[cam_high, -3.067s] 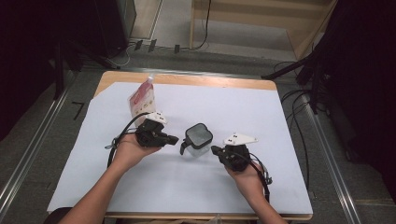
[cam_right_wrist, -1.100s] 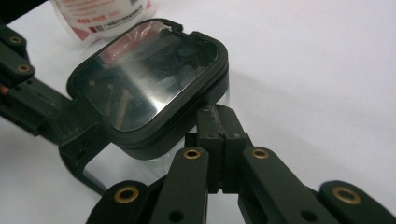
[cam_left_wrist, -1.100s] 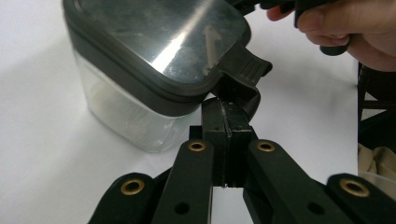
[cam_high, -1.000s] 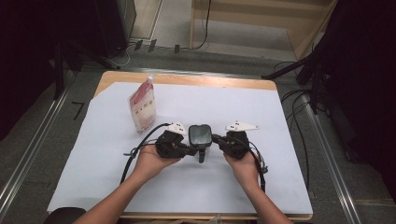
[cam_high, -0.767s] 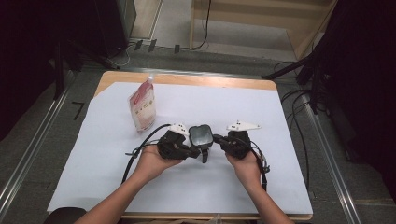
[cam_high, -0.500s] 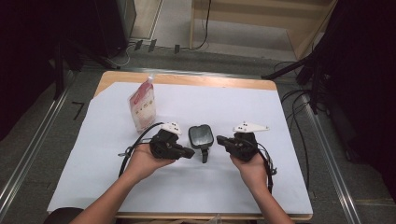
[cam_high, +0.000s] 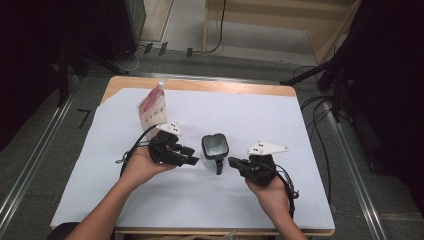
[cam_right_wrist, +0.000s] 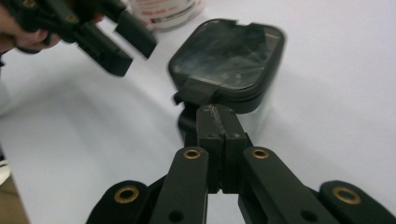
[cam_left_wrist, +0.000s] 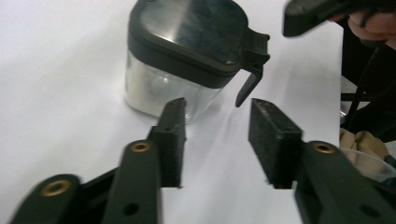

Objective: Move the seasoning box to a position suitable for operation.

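One small container (cam_high: 215, 150) stands upright on the white sheet, near the table's middle. Body is clear plastic, square with rounded corners; a pale, whitish content shows through the wall, though what it is cannot be told. A black lid with a glossy dark top sits closed on it. A black tab or handle (cam_left_wrist: 250, 81) hangs from the lid's near edge, angled downward.

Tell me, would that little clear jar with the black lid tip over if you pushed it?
Probably not easily: the jar looks squat and stands flat on the white sheet. Its smooth clear walls might slide rather than tip. The handle sticking out could make it turn.
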{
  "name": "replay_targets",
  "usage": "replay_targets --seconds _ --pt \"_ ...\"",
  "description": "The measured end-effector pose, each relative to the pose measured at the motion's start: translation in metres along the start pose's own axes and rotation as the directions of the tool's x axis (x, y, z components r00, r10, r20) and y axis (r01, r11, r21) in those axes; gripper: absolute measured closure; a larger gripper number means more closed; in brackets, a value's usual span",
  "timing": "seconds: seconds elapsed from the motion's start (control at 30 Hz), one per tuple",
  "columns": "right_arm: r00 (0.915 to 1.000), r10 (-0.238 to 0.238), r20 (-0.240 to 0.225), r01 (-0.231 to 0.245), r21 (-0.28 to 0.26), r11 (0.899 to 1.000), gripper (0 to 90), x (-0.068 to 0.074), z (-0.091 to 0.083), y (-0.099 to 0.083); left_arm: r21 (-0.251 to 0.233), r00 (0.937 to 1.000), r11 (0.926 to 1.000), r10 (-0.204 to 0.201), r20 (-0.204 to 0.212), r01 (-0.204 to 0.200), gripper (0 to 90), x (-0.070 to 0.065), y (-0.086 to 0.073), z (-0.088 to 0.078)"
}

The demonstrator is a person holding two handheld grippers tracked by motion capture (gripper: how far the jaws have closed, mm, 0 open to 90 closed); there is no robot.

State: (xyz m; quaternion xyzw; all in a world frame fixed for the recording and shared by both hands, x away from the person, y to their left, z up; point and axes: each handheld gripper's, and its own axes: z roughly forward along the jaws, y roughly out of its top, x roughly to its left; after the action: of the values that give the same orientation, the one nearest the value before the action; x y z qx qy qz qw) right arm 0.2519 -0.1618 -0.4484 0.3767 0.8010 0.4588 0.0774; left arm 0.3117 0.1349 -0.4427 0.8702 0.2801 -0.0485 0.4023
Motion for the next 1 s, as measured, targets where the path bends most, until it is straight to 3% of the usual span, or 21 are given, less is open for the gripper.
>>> replay_targets --seconds 0.03,0.13,0.5,1.0 --pt "0.9999 -0.012 -0.010 0.012 0.008 1.000 90.0 0.005 0.002 -0.001 -0.008 0.9997 1.0000 0.004 -0.024 -0.004 47.0 0.004 -0.002 -0.001" --pt "0.9996 -0.019 -0.022 0.020 0.016 1.000 90.0 0.011 0.006 -0.002 -0.010 0.9991 0.9999 0.012 -0.040 -0.013 43.1 0.008 -0.003 -0.002" --pt "0.9975 -0.041 -0.058 0.044 0.054 0.998 90.0 0.024 0.025 -0.006 -0.022 0.9987 0.9997 0.007 -0.051 -0.008 40.9 0.011 -0.004 -0.005" --pt "0.9982 -0.018 -0.058 0.023 0.090 0.996 90.0 0.020 0.046 -0.012 -0.023 0.9989 0.9996 0.014 -0.045 -0.015 41.2 0.011 -0.004 -0.006"
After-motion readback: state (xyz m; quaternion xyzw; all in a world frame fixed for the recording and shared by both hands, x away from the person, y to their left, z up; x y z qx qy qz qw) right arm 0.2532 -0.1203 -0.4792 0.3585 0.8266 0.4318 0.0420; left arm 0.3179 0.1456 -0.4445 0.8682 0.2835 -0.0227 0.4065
